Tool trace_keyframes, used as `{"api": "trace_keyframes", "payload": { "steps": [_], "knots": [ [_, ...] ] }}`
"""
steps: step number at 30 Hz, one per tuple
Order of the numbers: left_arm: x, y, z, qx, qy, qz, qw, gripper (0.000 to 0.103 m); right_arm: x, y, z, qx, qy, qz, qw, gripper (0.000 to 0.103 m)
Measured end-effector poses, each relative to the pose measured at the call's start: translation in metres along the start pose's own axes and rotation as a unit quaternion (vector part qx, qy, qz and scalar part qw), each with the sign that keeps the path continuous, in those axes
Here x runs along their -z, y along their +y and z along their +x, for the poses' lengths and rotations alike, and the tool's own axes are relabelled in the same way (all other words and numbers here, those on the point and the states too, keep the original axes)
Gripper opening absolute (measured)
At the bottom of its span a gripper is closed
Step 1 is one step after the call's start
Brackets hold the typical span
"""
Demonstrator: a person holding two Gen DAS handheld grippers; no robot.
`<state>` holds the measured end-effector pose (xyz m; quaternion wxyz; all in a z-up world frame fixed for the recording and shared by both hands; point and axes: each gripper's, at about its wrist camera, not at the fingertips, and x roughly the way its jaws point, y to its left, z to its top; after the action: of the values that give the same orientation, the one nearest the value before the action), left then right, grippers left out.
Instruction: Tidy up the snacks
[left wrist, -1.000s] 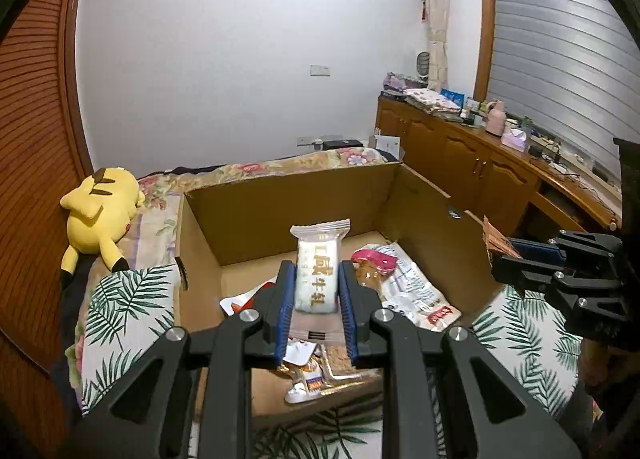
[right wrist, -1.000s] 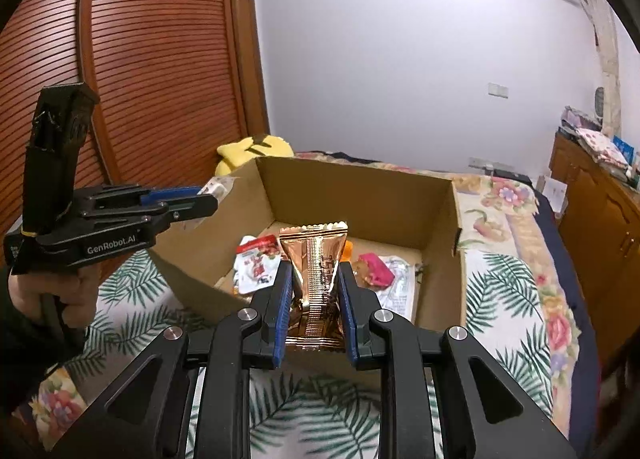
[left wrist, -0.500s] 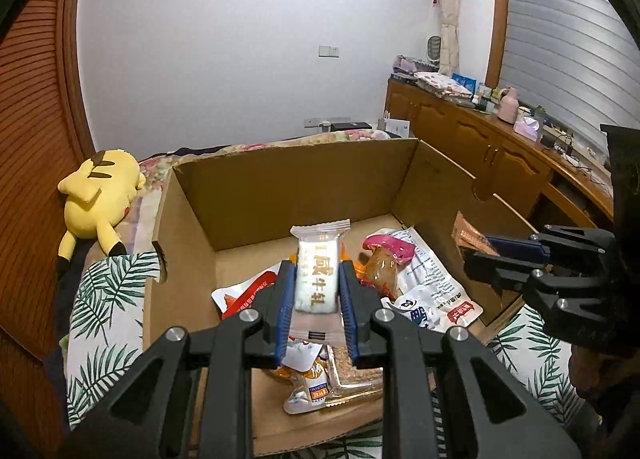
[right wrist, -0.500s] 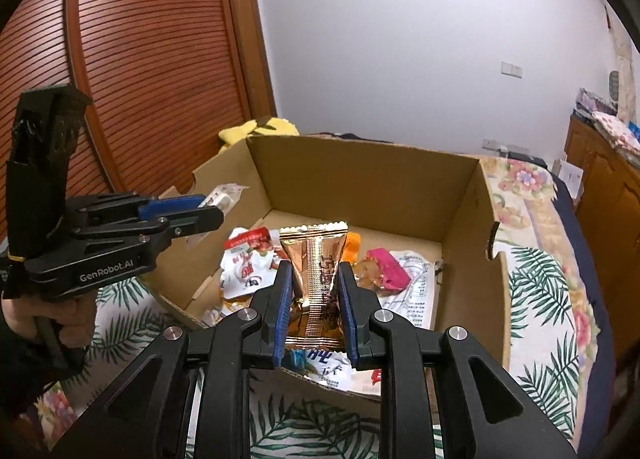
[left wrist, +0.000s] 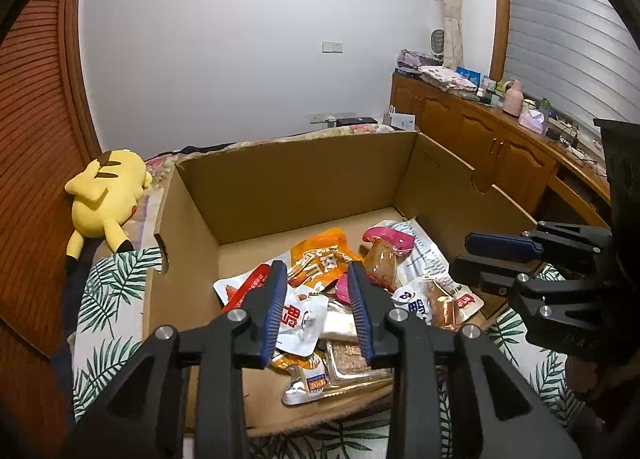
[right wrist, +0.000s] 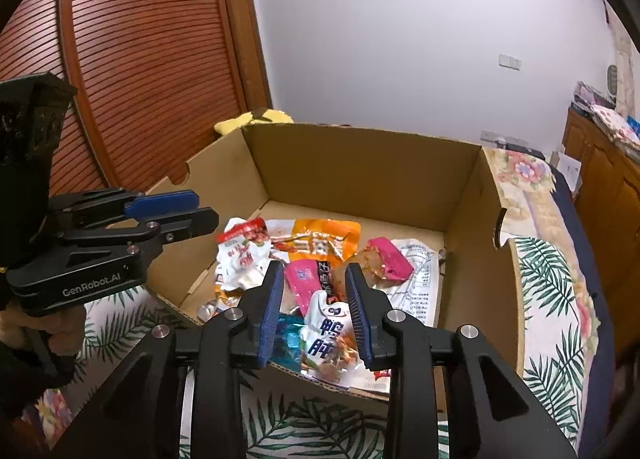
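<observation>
Open cardboard box (left wrist: 304, 195) sits on a bed with a leaf-print cover (left wrist: 112, 287), long side running left-right in both wrist views. Snack packets lie loose in a flat heap on the box floor, near the front wall: orange packet (left wrist: 320, 255) long axis roughly toward the back wall, pink-topped packet (left wrist: 384, 255) tilted beside it, white-and-red packet (right wrist: 244, 255) crumpled at the left side, big white printed bag (right wrist: 416, 279) flat at the right. Left claw (left wrist: 318, 307) hangs over the front edge of the box, angled downward, jaws parting and nothing gripped between them; packets only show through the gap below. Right claw (right wrist: 314, 305) same pose over the front-right part, angled down into the box, jaws also opening, empty; a white packet with blue print (right wrist: 332, 331) lies under it. Both claws sit side by side, apart, at about the same height. A hand (right wrist: 60, 331) grips the left claw's handle. Yellow plush toy (left wrist: 106, 195) lies on the bed left of the box.
</observation>
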<state>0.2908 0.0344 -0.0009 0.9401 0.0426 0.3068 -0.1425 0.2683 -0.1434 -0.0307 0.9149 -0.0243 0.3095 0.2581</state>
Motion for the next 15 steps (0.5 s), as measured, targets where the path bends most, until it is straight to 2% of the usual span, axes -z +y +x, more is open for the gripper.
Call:
{"api": "trace_keyframes", "payload": {
  "steps": [6, 15],
  "knots": [
    [0.004, -0.004, -0.027, -0.006, -0.012, 0.003, 0.9999, 0.032, 0.002, 0.009, -0.019, 0.002, -0.015, 0.003, 1.0, 0.031],
    [0.023, -0.023, -0.084, -0.028, -0.033, 0.006, 0.9991, 0.038, 0.021, 0.03, -0.075, 0.01, -0.042, 0.007, 0.999, 0.033]
  ]
}}
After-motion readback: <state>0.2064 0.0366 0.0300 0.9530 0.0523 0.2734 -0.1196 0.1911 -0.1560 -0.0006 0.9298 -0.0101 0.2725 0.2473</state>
